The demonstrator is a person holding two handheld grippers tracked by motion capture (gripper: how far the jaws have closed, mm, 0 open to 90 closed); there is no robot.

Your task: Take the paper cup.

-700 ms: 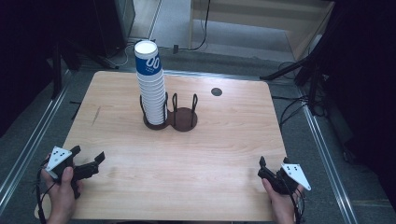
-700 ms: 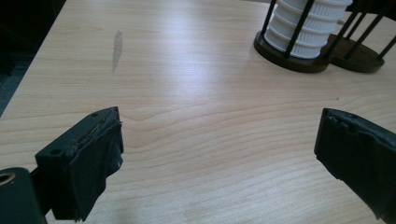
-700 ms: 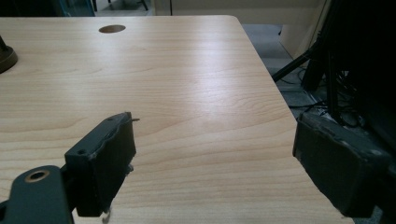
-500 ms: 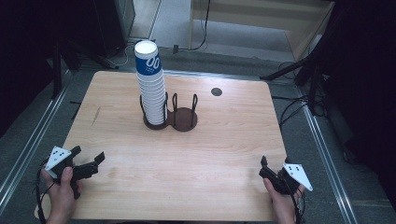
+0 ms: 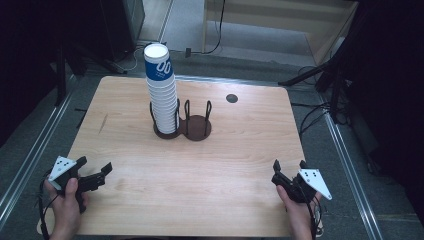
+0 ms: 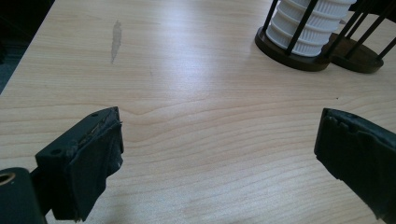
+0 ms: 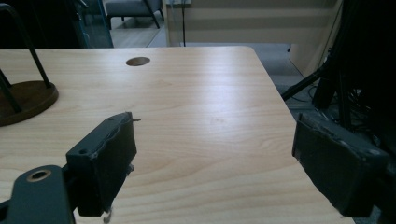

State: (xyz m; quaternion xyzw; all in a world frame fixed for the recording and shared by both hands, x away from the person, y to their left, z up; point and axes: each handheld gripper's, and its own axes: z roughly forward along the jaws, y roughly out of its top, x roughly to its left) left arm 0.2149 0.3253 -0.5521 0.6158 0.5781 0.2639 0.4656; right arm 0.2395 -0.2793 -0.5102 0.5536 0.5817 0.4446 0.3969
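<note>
- Both grippers sit at the near edge of the tabletop (image 5: 210, 165), well apart from the work: the left gripper (image 5: 92, 176) at the near-left corner, the right gripper (image 5: 288, 172) at the near-right corner.
- The left gripper is released, its jaws spread wide with bare wood between them, as its own view shows.
- The right gripper is released too, with nothing between its jaws.
- The cup stack (image 5: 162, 92) stands upright in the left ring of the holder (image 5: 182, 127), towards the far middle of the tabletop; the top cup bears a blue band, the ones under it are white and ribbed.
- The holder's right ring (image 5: 199, 126) has no cups in it.
- A small dark hole (image 5: 231, 98) lies in the tabletop beyond the holder, to its right.
- Progress, as I judge it: nothing is in hand yet. No cup has been lifted off the stack, and none stands loose on the tabletop.
- What is left is likely everything: a reach forward to the stack, a grasp on the top cup, and a move, perhaps into the bare right ring.
</note>
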